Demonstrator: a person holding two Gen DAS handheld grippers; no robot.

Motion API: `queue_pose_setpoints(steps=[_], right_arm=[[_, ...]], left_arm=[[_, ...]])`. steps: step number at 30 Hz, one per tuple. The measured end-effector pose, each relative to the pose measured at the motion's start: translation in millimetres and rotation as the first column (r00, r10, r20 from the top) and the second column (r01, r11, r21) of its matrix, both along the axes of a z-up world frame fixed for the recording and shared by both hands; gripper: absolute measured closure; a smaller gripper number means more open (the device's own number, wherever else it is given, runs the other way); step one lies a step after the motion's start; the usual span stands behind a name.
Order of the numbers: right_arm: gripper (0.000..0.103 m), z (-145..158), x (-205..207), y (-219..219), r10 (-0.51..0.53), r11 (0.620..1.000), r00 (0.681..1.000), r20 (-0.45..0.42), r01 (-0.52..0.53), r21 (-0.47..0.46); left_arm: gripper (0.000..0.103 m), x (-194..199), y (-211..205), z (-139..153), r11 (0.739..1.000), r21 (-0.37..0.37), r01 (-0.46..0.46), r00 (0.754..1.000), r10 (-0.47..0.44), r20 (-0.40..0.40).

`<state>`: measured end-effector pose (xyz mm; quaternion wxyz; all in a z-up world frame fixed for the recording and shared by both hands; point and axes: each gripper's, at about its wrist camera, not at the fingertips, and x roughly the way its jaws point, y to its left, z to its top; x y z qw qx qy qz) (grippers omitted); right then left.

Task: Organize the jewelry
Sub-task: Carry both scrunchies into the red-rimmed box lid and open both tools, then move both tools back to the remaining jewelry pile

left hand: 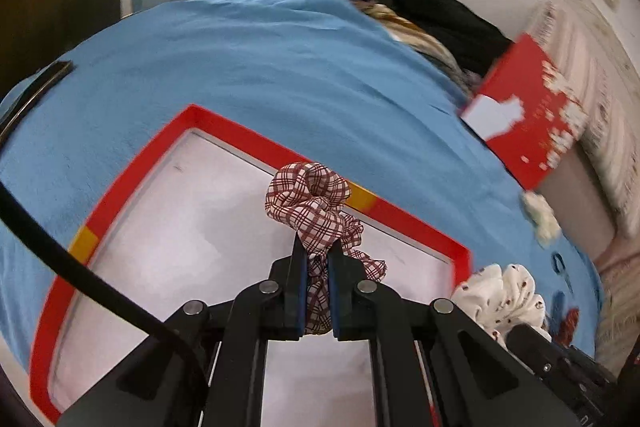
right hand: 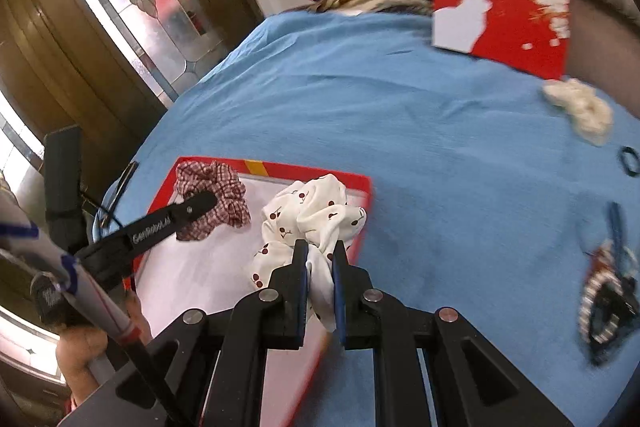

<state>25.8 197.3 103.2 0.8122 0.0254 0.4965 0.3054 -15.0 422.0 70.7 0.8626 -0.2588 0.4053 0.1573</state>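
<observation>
Gripping scrunchies (left hand: 316, 211), both tools (right hand: 320, 255) over tray (left hand: 120, 195)

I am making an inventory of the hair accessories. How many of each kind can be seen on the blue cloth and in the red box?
Fabric scrunchies: 3 (red-and-white plaid scrunchie, white cherry-print scrunchie, cream fluffy scrunchie)
Thin black hair ties: 1 (black elastic ring)
Total: 4
The blurred dark cluster at the right edge is not counted; its kind is unclear.
</observation>
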Motion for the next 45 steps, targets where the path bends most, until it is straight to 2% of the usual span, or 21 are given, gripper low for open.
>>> queue_pose_setpoints(steps=[7,10,12,14,16,18,21,24,29,33,36,41,45], right_arm=[[0.091,-37.1,35.2,32.7,-0.017,1.000,0.996,-0.092,0.018,0.007],[0.087,-42.5,38.6,36.9,-0.025,1.000,0.995,-0.093,0.024,-0.006],[0.085,-42.7,39.2,39.9,-0.031,0.999,0.996,-0.082,0.030,-0.021],[0.066,-41.0,37.3,41.5,-0.031,0.999,0.997,-0.067,0.029,-0.031],[0.057,-35.5,33.5,39.9,-0.034,0.999,0.999,-0.038,0.033,-0.040],[0.053,-27.7,29.0,33.6,-0.032,0.999,0.999,-0.014,0.031,-0.043],[0.051,-16.1,20.6,19.5,-0.034,0.998,0.999,0.019,0.035,-0.048],[0.049,-7.8,7.0,-4.6,-0.044,0.997,0.998,0.052,0.047,-0.066],[0.048,-3.7,-20.7,-72.7,-0.105,0.988,0.992,0.075,0.112,-0.107],[0.048,-3.2,-40.7,-137.1,-0.187,0.973,0.979,0.081,0.196,-0.126],[0.048,-4.6,-57.0,-195.5,-0.272,0.947,0.958,0.092,0.283,-0.153],[0.048,-8.7,-72.1,-282.6,-0.407,0.895,0.910,0.081,0.415,-0.165],[0.048,-13.7,-74.6,-335.5,-0.492,0.857,0.868,0.060,0.496,-0.139]], left_arm=[[0.092,8.2,24.8,-14.3,0.998,0.003,-0.055,0.998,0.055,-0.032],[0.084,8.8,29.8,-16.6,0.996,0.015,-0.084,0.996,0.084,-0.041],[0.072,7.3,32.9,-17.3,0.995,0.009,-0.103,0.994,0.103,-0.039],[0.064,4.6,33.2,-15.1,0.994,0.006,-0.112,0.993,0.112,-0.027],[0.055,0.3,35.2,-11.4,0.992,0.009,-0.125,0.992,0.125,-0.006],[0.049,-5.0,36.8,-6.6,0.990,0.007,-0.144,0.989,0.144,0.014],[0.047,-14.0,37.5,0.7,0.986,-0.013,-0.164,0.985,0.164,0.044],[0.047,-20.0,30.5,9.3,0.988,-0.002,-0.157,0.986,0.157,0.060],[0.045,-27.5,1.4,26.4,0.995,0.036,-0.091,0.991,0.087,0.098],[0.044,-32.8,-37.6,38.6,0.998,0.062,-0.002,0.992,-0.007,0.130],[0.043,-34.5,-71.2,44.7,0.994,0.078,0.073,0.986,-0.084,0.146],[0.043,-32.7,-141.8,49.9,0.966,0.140,0.217,0.961,-0.237,0.145],[0.043,-30.8,-204.8,48.8,0.920,0.193,0.342,0.922,-0.368,0.121]])
